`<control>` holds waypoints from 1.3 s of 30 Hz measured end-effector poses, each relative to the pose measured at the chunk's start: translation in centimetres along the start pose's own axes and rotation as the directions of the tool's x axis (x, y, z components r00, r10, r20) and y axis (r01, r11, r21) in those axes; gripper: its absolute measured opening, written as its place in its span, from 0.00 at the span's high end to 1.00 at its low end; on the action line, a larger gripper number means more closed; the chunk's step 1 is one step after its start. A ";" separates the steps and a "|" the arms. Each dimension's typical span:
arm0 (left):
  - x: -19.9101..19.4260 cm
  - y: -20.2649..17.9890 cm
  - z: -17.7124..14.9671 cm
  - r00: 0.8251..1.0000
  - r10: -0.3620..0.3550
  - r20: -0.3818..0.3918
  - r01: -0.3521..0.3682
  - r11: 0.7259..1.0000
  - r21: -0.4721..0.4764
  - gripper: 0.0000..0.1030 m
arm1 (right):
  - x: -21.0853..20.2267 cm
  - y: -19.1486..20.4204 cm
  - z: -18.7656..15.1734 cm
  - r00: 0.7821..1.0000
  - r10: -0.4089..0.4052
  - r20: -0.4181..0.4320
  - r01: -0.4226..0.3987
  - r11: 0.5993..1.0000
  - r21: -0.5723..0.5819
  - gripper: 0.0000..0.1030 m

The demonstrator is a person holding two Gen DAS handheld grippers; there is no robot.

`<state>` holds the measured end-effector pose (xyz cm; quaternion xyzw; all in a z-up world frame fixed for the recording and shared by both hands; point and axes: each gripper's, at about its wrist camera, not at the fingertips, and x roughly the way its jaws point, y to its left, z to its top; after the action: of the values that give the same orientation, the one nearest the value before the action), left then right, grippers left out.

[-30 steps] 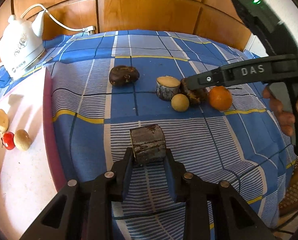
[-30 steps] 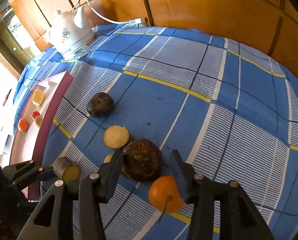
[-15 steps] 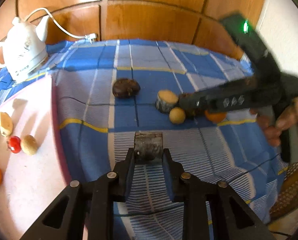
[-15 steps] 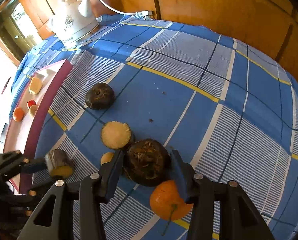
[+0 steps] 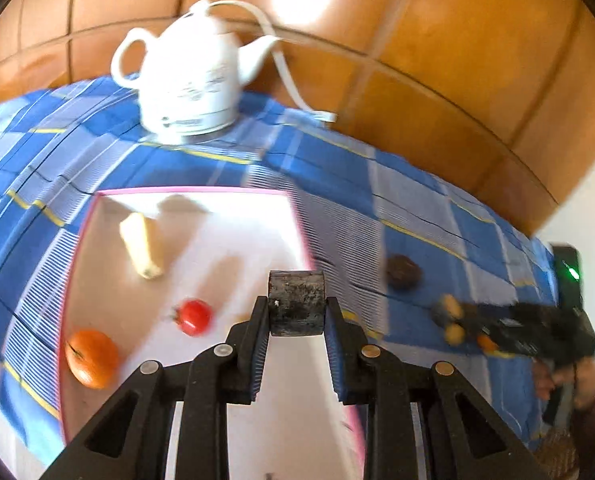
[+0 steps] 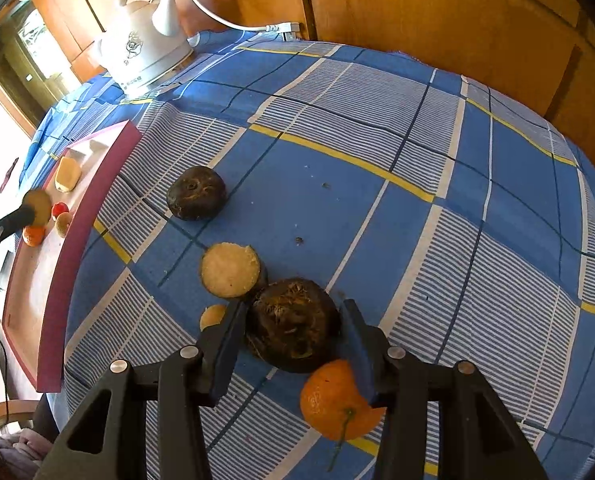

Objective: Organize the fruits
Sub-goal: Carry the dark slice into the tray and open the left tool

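Left wrist view
Left tongs [image 5: 296, 316]: clamped on cut log [image 5: 296, 303], over tray [image 5: 185, 196].
Tray holds: wedge [image 5: 141, 245], tomato [image 5: 193, 317], orange [image 5: 92, 357].

Right wrist view
Right tongs [image 6: 293, 330]: half wide, straddling dark root [image 6: 293, 330] on the worktop [image 6: 417, 208]; grip uncertain.
Left to move: second root [image 6: 196, 198], cut piece [image 6: 230, 269], small ball [image 6: 213, 316], loose orange [image 6: 335, 400].
Progress: roughly halfway.

The white kettle [image 6: 143, 54] has a dark flower picture on its side and a tiny line of dark letters near its bottom edge. The letters are too small and blurry to read. In the left wrist view the kettle [image 5: 189, 84] is blurred too. No other words or numbers show.
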<state>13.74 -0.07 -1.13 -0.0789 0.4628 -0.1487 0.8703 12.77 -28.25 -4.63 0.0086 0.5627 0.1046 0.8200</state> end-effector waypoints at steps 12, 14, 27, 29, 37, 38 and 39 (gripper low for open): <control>3.9 2.7 2.4 0.998 0.053 -0.037 -0.056 0.995 -0.087 0.66 | 0.0 0.0 0.1 1.000 0.000 0.000 0.000 1.000 -0.004 0.53; 3.3 2.8 2.2 0.997 0.073 -0.021 -0.075 0.993 -0.088 0.65 | 0.0 0.0 0.1 1.000 0.000 0.000 0.000 1.000 -0.004 0.53; -2.0 0.6 -1.9 0.974 0.212 0.081 -0.212 0.977 -0.010 0.57 | -0.1 0.2 -0.1 1.000 -0.011 0.013 0.011 1.000 -0.005 0.53; -2.5 0.1 -2.4 0.973 0.216 0.088 -0.217 0.976 0.010 0.57 | -0.1 0.2 -0.1 1.000 -0.012 0.016 0.012 1.000 -0.003 0.53; -4.0 -1.1 -3.9 0.971 0.212 0.110 -0.218 0.975 0.047 0.55 | -0.3 0.1 -0.2 1.000 -0.010 0.026 0.010 1.000 0.008 0.53; -4.1 -1.2 -4.0 0.971 0.213 0.112 -0.220 0.974 0.050 0.55 | -0.3 0.1 -0.2 1.000 -0.010 0.026 0.010 1.000 0.008 0.53; -4.2 -1.3 -4.1 0.970 0.213 0.114 -0.220 0.974 0.053 0.55 | -0.4 0.1 -0.2 1.000 -0.009 0.027 0.009 1.000 0.008 0.53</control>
<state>7.90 0.10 0.17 -0.0072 0.4158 -0.0635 0.9072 12.40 -28.21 -4.37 0.0107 0.5519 0.0984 0.8280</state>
